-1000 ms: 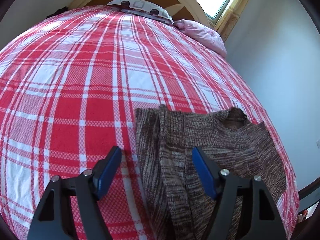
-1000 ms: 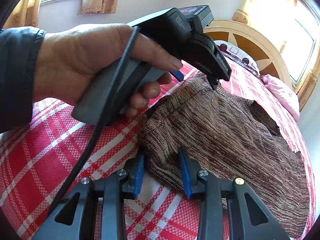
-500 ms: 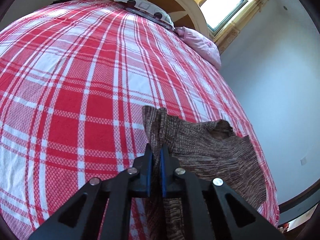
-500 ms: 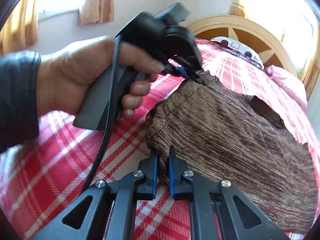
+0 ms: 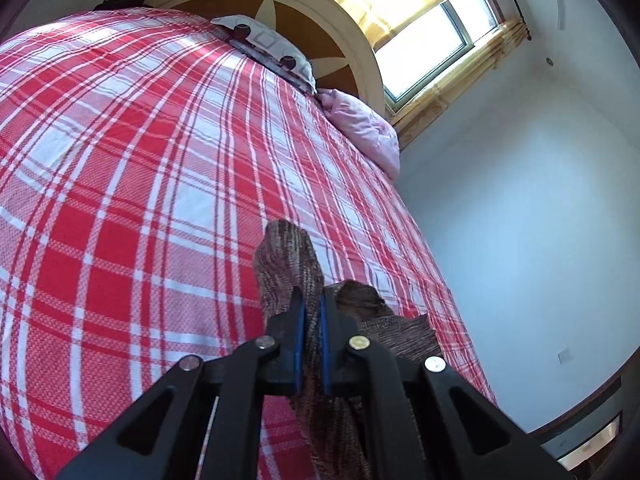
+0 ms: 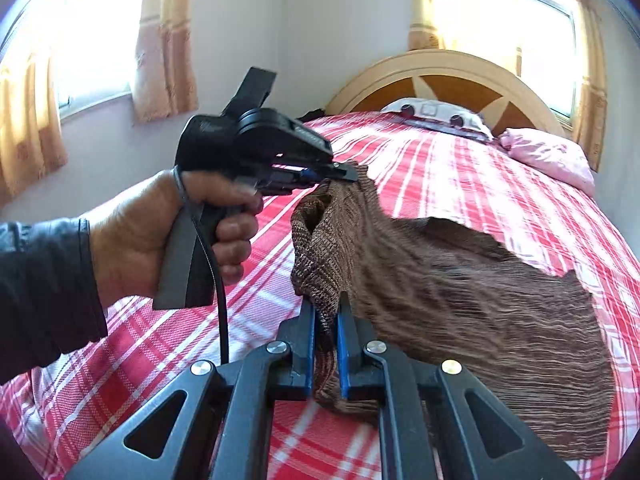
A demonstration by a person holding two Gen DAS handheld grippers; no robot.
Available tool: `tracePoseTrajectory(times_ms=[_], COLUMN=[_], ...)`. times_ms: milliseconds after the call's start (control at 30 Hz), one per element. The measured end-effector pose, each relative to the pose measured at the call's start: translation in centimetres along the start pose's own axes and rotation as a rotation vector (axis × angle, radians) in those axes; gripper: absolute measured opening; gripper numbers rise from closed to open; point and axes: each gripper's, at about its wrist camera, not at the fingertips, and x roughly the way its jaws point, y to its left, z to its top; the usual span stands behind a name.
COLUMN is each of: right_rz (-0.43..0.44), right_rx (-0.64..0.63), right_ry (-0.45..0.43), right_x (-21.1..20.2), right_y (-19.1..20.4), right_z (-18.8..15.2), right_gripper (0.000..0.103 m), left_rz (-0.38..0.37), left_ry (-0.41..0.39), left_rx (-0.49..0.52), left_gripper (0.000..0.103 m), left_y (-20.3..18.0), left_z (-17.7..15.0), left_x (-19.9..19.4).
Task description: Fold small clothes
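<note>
Left gripper (image 5: 310, 312) fingers clamped on one edge of the brown knit garment (image 6: 460, 300). Right gripper (image 6: 326, 320) fingers clamped on the neighbouring edge. That edge is raised; the rest lies on the bed (image 5: 140, 160). Fold apparently just starting; no fold completed.

- The right gripper (image 6: 325, 322) is at the bottom. Its blue pads pinch the edge of a brown knit top (image 6: 460, 300).
- The left gripper (image 6: 344, 171) is up high. It pinches another bit of that edge.
- A hand (image 6: 160, 232) in a dark sleeve (image 6: 44, 292) holds the left gripper's handle.
- The edge is lifted up. The rest of the top lies on a red and white checked bed cover (image 6: 460, 176).
- Two pillows (image 6: 548, 156) sit by the round headboard (image 6: 444, 64).
- Sun shines through yellow curtains (image 6: 164, 40).
</note>
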Motion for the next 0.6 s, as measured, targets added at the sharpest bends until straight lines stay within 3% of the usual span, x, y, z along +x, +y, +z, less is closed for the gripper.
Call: tracePoseTrajectory(times_ms=[600], right_rz=[-0.070], right_rx=[0.156], right_ry=[-0.090], right_x=[-6.1], right_y=[-9.6], right_z=[-1.3], right_gripper=[0.008], left_rz=[-0.091], left_ry=[0.017], left_rx=[0.091], left_gripper=[0.007], left_y=[-10.1], left_z=[-0.3], left_x=[4.6])
